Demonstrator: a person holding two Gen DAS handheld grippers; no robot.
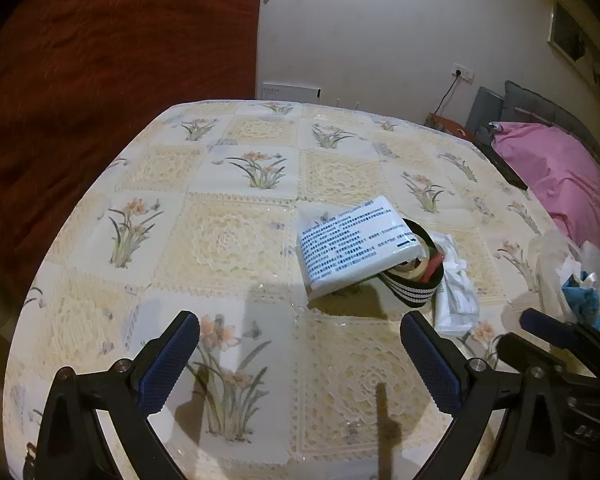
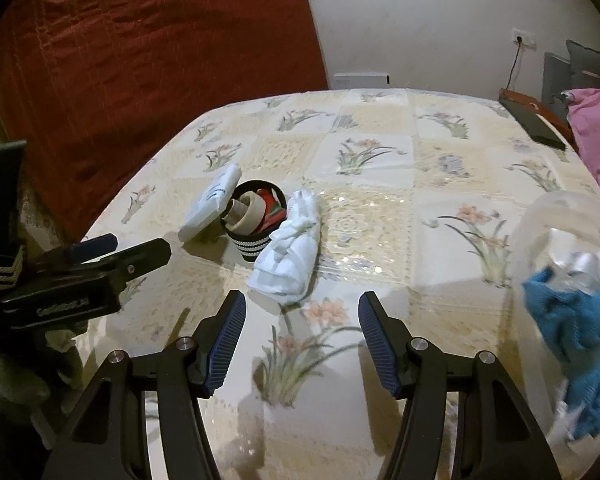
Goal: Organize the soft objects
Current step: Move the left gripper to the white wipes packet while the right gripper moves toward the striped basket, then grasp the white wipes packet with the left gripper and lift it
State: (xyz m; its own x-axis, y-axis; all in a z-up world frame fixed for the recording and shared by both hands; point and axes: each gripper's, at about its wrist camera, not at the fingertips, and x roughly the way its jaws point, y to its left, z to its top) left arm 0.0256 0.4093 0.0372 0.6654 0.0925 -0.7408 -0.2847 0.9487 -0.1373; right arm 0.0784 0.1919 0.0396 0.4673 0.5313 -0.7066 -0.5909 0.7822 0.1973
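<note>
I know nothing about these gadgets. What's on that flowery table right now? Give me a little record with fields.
Surface: table with floral cloth
Centre: black striped cup holding rolls of tape and something red
Leaning on cup: white tissue pack, printed side up
Beside cup: knotted white cloth, touching it
Right edge: clear plastic bag with blue cloth inside
Left gripper: open, holds nothing, above the table
Right gripper: open, holds nothing, white cloth just ahead
Background: red curtain, pink bedding

The left hand-held gripper (image 1: 300, 354) and right hand-held gripper (image 2: 302, 338) both hang side by side, jaws spread wide.
</note>
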